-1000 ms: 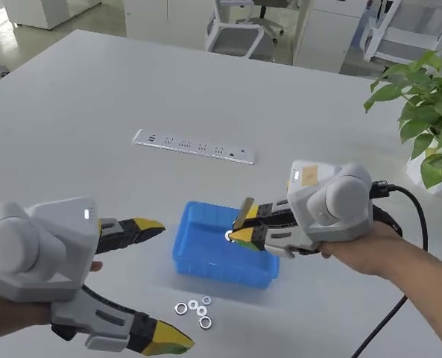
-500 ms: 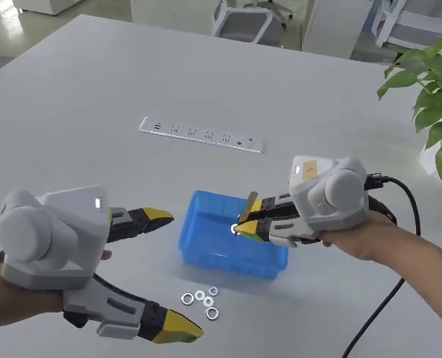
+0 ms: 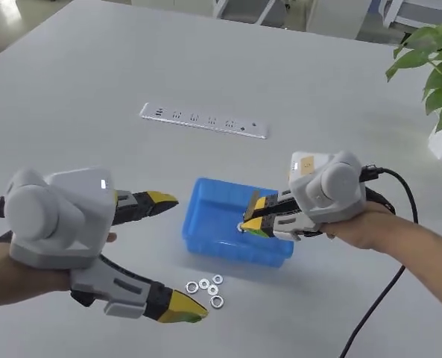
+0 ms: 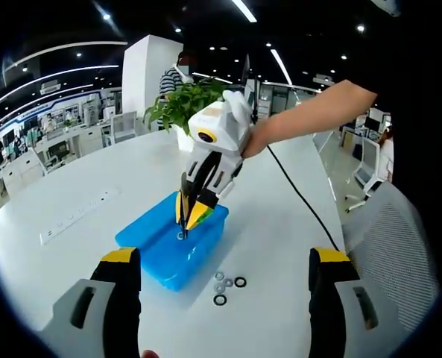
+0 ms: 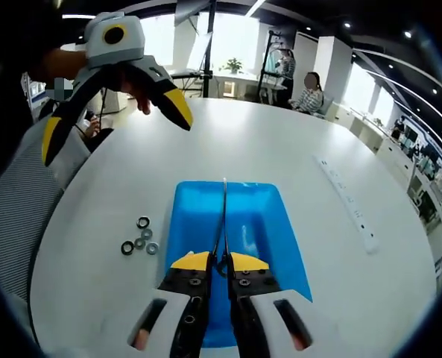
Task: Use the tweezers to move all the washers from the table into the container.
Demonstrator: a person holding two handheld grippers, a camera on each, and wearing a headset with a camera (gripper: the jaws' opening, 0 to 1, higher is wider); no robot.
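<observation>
Right gripper (image 3: 250, 224) is clamped on the tweezers (image 5: 223, 216), jaws pinched tight around them. Tweezer tips point down inside the blue container (image 3: 206, 198), near its middle. Can't tell whether anything sits between the tips, too small. Left gripper (image 3: 179, 256) is spread wide with nothing in it, hovering just left of the container. Four washers (image 3: 206, 287) lie clustered on the table (image 3: 94, 89), just in front of the container and near the lower left jaw.
</observation>
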